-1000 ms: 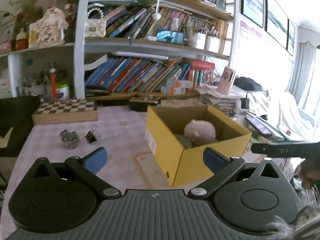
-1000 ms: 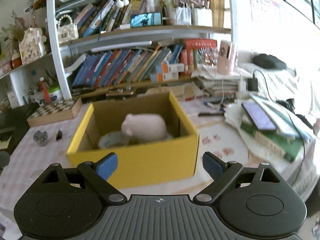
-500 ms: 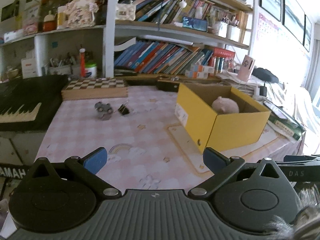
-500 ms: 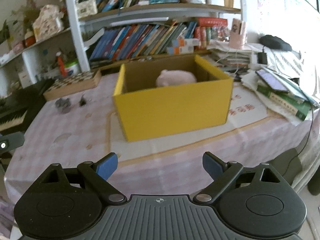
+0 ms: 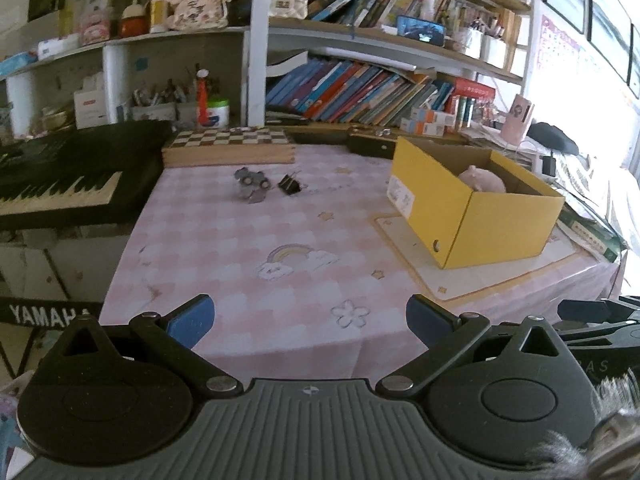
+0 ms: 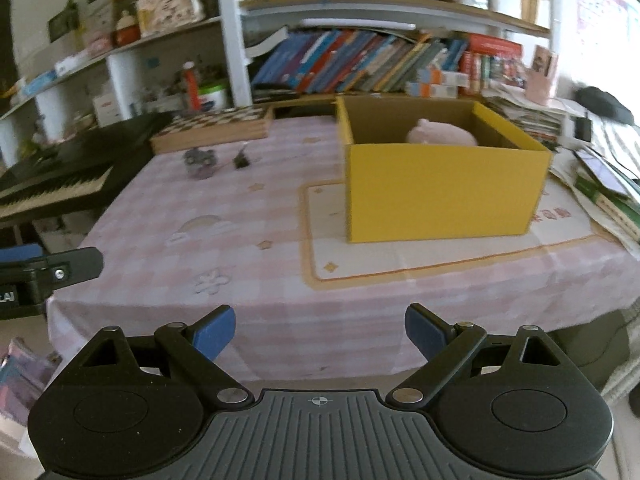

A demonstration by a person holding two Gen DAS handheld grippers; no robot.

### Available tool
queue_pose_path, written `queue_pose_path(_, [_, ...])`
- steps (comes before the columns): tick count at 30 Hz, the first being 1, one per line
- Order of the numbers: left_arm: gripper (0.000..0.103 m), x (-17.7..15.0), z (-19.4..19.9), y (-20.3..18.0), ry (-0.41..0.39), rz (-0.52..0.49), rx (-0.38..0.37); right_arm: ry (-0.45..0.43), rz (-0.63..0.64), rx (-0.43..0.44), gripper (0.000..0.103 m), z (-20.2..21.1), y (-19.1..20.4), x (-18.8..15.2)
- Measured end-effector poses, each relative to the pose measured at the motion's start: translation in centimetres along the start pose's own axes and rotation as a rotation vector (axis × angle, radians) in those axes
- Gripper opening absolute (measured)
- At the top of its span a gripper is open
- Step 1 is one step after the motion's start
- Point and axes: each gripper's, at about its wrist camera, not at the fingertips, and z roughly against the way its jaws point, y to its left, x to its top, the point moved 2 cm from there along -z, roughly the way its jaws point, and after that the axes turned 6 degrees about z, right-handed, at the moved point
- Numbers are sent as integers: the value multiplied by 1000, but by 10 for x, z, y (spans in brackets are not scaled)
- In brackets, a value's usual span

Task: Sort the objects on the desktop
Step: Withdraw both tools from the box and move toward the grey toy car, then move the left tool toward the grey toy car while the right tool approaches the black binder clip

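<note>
A yellow cardboard box (image 5: 504,220) (image 6: 440,196) stands on the right of the pink checked table (image 5: 280,240) (image 6: 248,240), with a pink plush toy (image 5: 482,179) (image 6: 442,136) inside. A grey toy car (image 5: 251,185) (image 6: 199,160) and a black binder clip (image 5: 290,185) (image 6: 241,160) lie at the far left of the table. My left gripper (image 5: 310,320) is open and empty, off the table's near edge. My right gripper (image 6: 319,330) is open and empty, also off the near edge, facing the box.
A chessboard box (image 5: 228,146) lies at the table's back. A black keyboard (image 5: 60,184) stands to the left. Bookshelves (image 5: 360,92) fill the back wall. Books and a phone (image 6: 600,176) are piled right of the box. A cream mat (image 6: 400,256) lies under the box.
Both grippers have pulled back from the box to beyond the table's near edge; more of the table now shows. Both stay open and empty.
</note>
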Motion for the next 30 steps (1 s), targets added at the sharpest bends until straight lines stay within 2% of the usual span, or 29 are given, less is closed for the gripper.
queue_pose_path(18, [103,6,-1,42,6,57,76,12,93,94,94,-21,50,18])
queue_pose_path(26, [103,14,-16,52,12,74,89,15,134,131,92,-39,64,32])
queue_pose_path(30, [103,22,-31,58,16,84,98,21,154,146,87,-53,69,40])
